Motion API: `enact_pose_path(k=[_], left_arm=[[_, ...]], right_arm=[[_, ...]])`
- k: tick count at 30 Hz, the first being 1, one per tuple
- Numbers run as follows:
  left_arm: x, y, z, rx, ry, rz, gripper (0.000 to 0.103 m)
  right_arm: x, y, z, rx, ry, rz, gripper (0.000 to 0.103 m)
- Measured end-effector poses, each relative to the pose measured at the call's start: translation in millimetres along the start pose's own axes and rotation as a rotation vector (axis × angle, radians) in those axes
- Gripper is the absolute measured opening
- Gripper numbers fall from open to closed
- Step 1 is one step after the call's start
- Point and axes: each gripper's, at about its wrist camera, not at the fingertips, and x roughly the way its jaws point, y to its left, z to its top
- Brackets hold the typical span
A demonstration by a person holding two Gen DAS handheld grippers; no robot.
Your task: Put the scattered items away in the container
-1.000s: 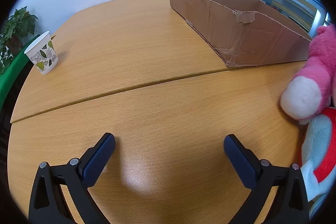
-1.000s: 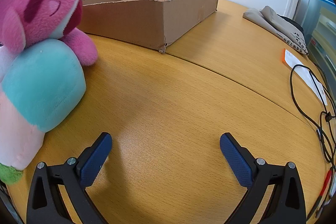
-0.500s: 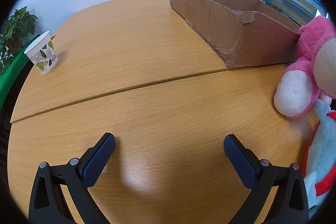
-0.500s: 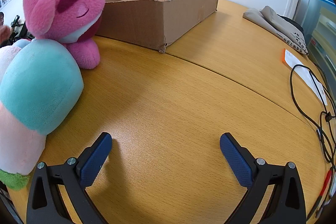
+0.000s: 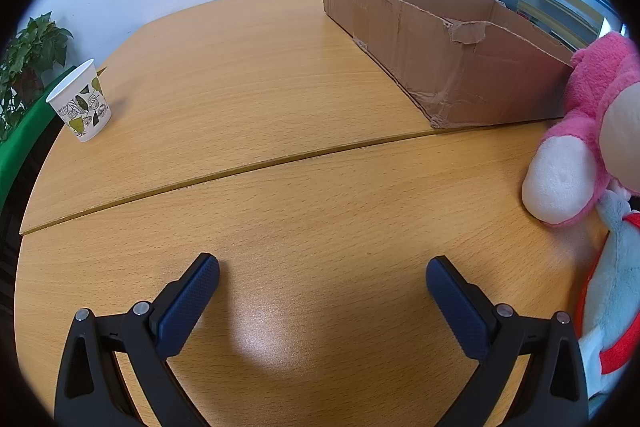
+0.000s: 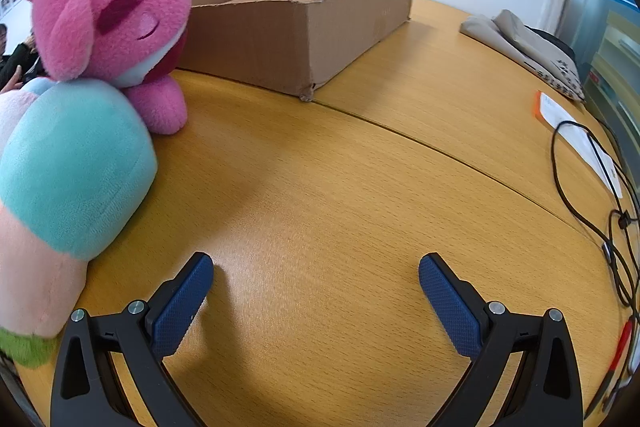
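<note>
On the tabletop [image 6: 360,187], both the left tool [image 5: 322,277] and right tool [image 6: 316,273] gape wide and empty, while the pink plush [image 6: 116,15] leans on a pastel plush [image 6: 76,171] just beside the far cardboard box [image 6: 304,27].

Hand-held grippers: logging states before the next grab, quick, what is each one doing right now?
Left hand-held gripper: open, holding nothing, over the bare table.
Right hand-held gripper: open, holding nothing, beside the plush toys.
</note>
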Motion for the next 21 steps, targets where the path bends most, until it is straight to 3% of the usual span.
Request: enact_pose_path(k=[8,16,21], left_arm=[[2,-2,3,-0.009,0.000,0.005,0.103],[8,-5,4,-0.059,-0.004,0.041,0.102],[-33,-11,-6,-0.165,-0.109,0.107,0.102]], right_arm=[[1,3,3,0.034,0.001,-0.027,0.103],[3,14,5,0.137,0.004,-0.107,0.103],[-6,21,-5,0.220,0.012,-0.168,0.103]])
